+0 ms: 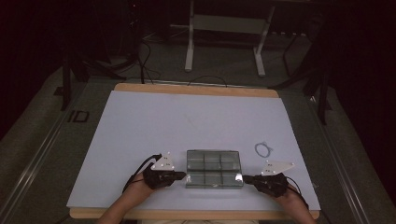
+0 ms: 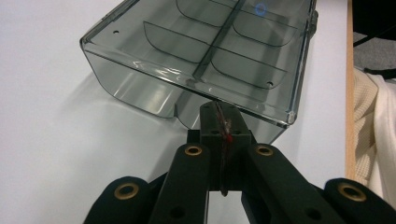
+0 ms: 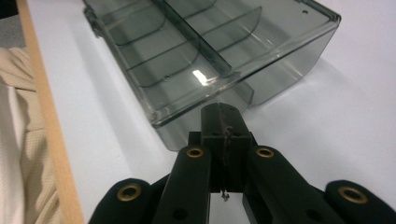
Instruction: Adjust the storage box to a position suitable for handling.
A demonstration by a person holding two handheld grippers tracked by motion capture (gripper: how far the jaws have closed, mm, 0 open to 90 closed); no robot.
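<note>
High view
- Box: a clear, smoky-grey compartment box point(image 1: 214, 168) is seen on the pale worktop point(image 1: 154, 126), near the worktop's front edge.
- Left tool: the left tool point(image 1: 183, 176) is held at the box's left end, its jaws closed together, tip just at the box's front left corner; contact cannot be told.
- Right tool: the right tool point(image 1: 246, 178) is held at the box's right end, jaws closed together, tip just beside the box's front right corner.
- Loop: a small pale blue loop point(image 1: 263, 149) is seen lying to the right of the box, apart from it.

Left gripper view
- Left tool: the jaws of the left tool point(image 2: 219, 108) are pressed shut against each other, with nothing gripped between them.
- Box: the box point(image 2: 205, 51) is seen directly ahead of the tip, its end wall just beyond it; dividers are visible inside.

Right gripper view
- Right tool: the right tool point(image 3: 221, 108) is shut, jaw on jaw, nothing held.
- Box: the box point(image 3: 210, 51) is seen just ahead of the tip, its rim overhanging it; touching cannot be told.
</note>
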